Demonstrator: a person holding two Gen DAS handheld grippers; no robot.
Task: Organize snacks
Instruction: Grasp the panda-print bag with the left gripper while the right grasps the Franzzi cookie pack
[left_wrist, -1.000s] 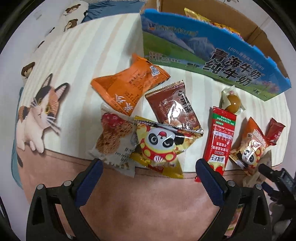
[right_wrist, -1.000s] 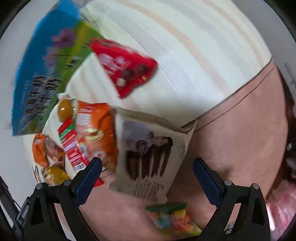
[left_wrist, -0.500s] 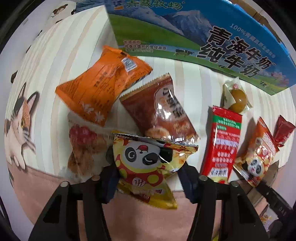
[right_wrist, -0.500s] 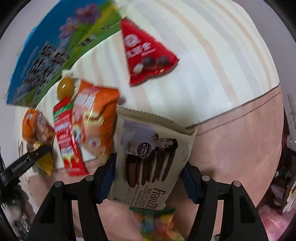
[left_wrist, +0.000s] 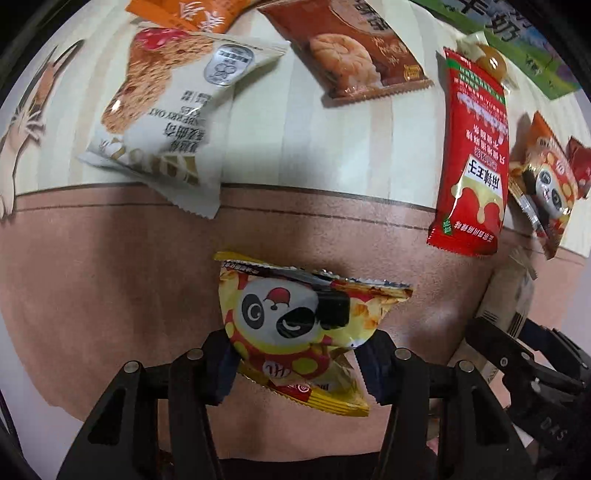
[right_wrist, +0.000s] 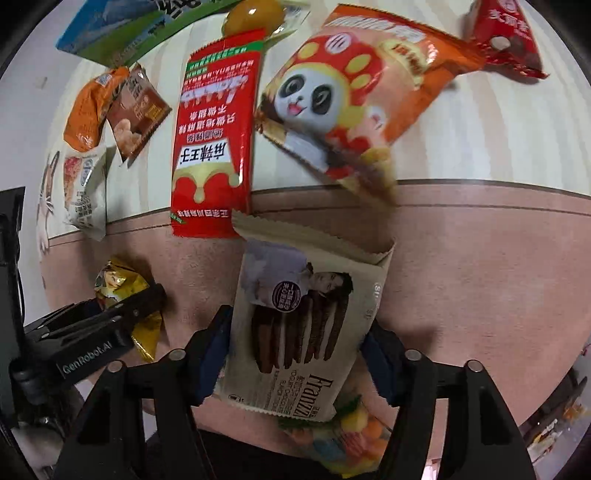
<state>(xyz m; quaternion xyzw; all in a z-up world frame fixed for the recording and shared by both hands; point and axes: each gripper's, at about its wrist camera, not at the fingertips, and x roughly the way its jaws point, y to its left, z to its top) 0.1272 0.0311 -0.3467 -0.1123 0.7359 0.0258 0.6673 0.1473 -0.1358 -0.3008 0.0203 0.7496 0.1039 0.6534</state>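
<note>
The yellow panda packet (left_wrist: 295, 325) and the long red sachet (left_wrist: 471, 155) look like glossy plastic film that catches the light, while the beige biscuit pack (right_wrist: 306, 325) has a matt, paper-like face with saw-tooth sealed ends. The bedspread (left_wrist: 110, 280) beneath is soft matt cloth, its pink band faintly napped. Both grippers' arms (left_wrist: 295, 365) (right_wrist: 295, 354) are matt black plastic with small bright metal bolt heads

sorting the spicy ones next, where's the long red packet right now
The long red packet lies flat, right of centre in the left wrist view, between the brown biscuit packet and the orange panda bag, its lower end crossing onto the pink band.
</note>
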